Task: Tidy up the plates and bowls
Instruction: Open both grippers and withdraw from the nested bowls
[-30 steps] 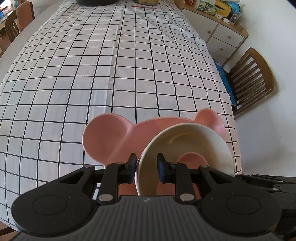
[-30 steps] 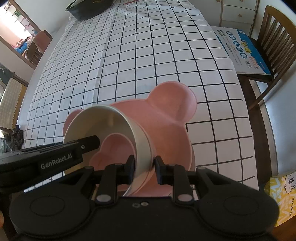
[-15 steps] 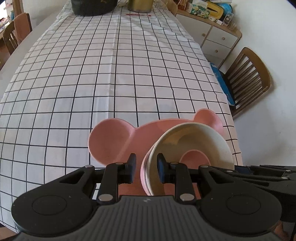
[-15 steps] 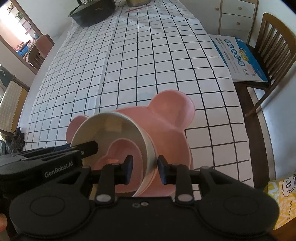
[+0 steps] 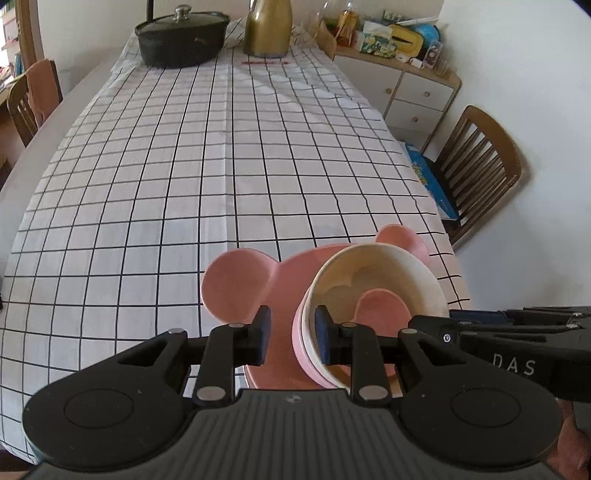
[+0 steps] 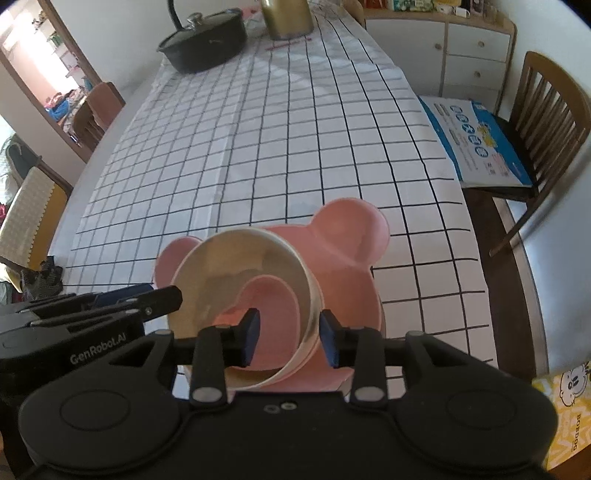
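A pink bear-shaped plate (image 5: 236, 284) (image 6: 351, 229) lies near the front right corner of the checked tablecloth (image 5: 221, 166). A cream bowl (image 5: 406, 277) (image 6: 221, 258) stands on it, with a small pink dish (image 5: 380, 306) (image 6: 273, 295) inside. A pink band shows under the cream wall. My left gripper (image 5: 291, 338) straddles the bowl's near-left wall, and a gap shows at the outer pad. My right gripper (image 6: 290, 341) straddles the near-right wall; its jaws are opening and neither pad presses on it. Each gripper shows side-on in the other's view.
A black lidded pot (image 5: 181, 38) and a gold jug (image 5: 267, 29) stand at the table's far end. A wooden chair (image 6: 546, 110) with a blue-and-white pack (image 6: 476, 140) stands right of the table, by white drawers (image 5: 413, 92). Chairs (image 5: 29, 96) stand at the left.
Both grippers have risen and drawn back, so more of the far table shows. The right jaws have widened off the bowl's wall. The bowl has shifted right between the left pads.
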Motion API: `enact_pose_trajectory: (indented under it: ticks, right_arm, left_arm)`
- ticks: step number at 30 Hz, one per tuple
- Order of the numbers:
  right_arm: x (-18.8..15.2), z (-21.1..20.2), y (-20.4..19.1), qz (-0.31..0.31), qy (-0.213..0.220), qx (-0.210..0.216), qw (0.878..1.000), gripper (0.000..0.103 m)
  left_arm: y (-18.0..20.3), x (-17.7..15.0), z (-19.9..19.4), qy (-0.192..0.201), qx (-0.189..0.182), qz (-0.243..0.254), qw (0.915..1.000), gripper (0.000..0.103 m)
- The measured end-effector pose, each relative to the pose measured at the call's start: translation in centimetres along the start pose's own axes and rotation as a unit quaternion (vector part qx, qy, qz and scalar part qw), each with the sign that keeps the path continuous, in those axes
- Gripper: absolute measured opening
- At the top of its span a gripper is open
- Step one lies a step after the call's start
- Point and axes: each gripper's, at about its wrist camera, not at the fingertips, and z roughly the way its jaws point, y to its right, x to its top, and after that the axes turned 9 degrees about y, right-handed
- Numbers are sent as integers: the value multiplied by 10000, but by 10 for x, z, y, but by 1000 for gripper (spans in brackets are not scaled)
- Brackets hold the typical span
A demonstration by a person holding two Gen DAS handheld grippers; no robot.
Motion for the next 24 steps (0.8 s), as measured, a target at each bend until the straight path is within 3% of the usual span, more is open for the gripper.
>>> enact_pose_trajectory:
  ticks: [4,8,11,12,17,21,24]
  right_arm:
    - [-3,-12,-4,-88,198,41,9998,47]
    - [-6,-23,-6,-160,347,109,9992,50]
    - [-9,-32,-7,-219,480,160,9985,56]
    - [-11,-36,-7,-251,540,183,9981,59]
    - [-19,-57,-13,-554,858,345,9942,67]
    - [-25,-74,-13,-643,1145,461,9903,80]
    - [-30,-86,-11,-638,1335,590,9872,87]
  left_arm:
    - [-1,-2,-14,149,-26,128,9998,25]
    - [-4,-4,-26,228,-117,113,9996,26]
    - [-6,-7,-37,342,-149,152,9992,48]
    - [-7,-8,-42,415,-156,167,9989,62]
    - [-8,-11,-62,641,-308,237,9972,65]
    - [-9,-16,-75,794,-291,312,9959,82]
    - [-11,-20,-86,965,-284,319,9944,83]
